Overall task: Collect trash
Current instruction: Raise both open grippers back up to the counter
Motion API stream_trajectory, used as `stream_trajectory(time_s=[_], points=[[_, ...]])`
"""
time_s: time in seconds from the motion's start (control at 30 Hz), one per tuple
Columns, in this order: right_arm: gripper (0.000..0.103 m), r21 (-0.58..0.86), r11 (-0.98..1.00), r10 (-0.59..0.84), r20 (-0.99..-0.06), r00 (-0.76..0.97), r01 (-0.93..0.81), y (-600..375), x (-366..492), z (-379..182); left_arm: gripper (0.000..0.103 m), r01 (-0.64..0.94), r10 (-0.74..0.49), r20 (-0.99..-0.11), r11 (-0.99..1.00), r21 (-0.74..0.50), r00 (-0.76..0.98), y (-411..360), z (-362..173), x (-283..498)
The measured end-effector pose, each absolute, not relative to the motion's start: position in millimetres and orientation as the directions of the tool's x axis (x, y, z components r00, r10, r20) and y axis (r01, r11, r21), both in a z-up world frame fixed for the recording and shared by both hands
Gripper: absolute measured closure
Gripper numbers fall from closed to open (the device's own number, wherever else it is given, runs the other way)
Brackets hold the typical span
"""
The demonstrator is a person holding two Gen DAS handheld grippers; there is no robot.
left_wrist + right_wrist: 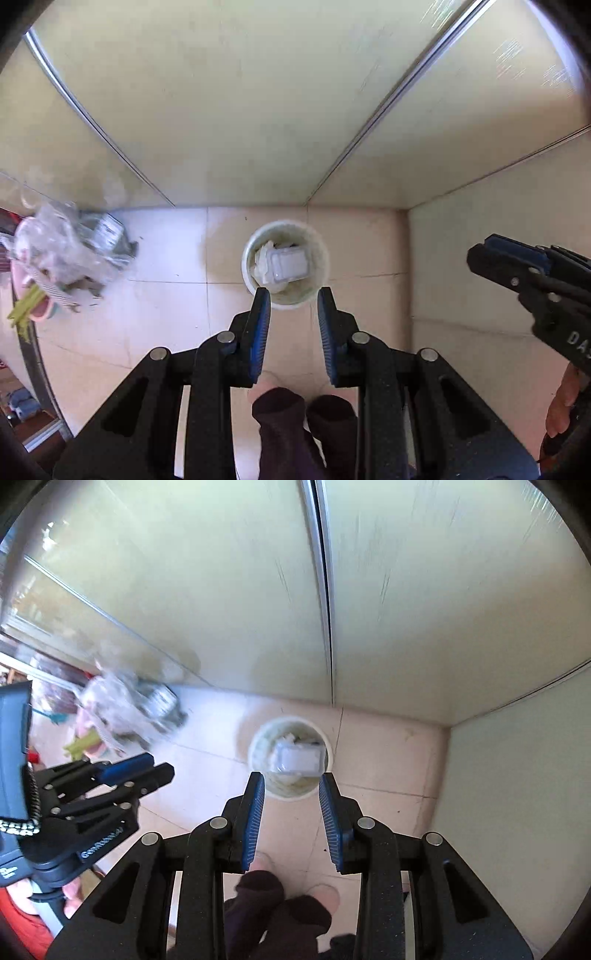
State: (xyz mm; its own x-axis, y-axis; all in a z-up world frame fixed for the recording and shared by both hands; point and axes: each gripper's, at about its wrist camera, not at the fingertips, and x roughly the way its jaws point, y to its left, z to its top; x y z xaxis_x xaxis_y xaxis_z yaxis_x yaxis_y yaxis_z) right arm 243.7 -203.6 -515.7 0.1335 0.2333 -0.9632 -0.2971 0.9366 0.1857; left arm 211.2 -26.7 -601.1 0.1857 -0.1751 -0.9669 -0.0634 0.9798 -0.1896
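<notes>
Left wrist view has both my left tool (293,295) and right tool (291,779) parted and empty above the floor bin (285,264), where the clear plastic container (287,265) looks light and crushable, so I'd pinch its rim.

Pale tiled floor (177,306) meets yellowish cabinet doors (229,110); a pink basin (22,291) sits at left.

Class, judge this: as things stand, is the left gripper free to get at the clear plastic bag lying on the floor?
Probably yes. The left gripper is open and empty, and bare floor lies around the plastic bag, with nothing blocking it.
</notes>
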Motion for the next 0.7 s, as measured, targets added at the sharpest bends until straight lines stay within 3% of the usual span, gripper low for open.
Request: stream_trajectory(time_s=[0.33,0.53,0.63,0.7], points=[[0.07,0.176,0.943,0.264,-0.912,0.314,-0.281,-194.6,234.9,-312.2,0.073,-0.068,-0.197,-0.93,0.971,-0.228,0.31,6.1,-393.8,200.6],[0.067,0.161,0.958,0.253,-0.868,0.428,-0.239,-203.4,243.3,-252.3,0.067,-0.077,-0.174,-0.895,0.972,-0.224,0.411,25.5,-323.3,223.0],[0.054,0.186,0.958,0.268,-0.852,0.45,-0.219,-212.5,262.1,-231.8,0.062,-0.081,-0.166,-0.88,0.971,-0.224,0.446,29.7,-295.9,245.6],[0.051,0.193,0.958,0.273,-0.836,0.475,-0.211,-214.7,274.2,-223.6,0.06,-0.074,-0.164,-0.868,0.972,-0.223,0.468,29.6,-277.9,264.2]])
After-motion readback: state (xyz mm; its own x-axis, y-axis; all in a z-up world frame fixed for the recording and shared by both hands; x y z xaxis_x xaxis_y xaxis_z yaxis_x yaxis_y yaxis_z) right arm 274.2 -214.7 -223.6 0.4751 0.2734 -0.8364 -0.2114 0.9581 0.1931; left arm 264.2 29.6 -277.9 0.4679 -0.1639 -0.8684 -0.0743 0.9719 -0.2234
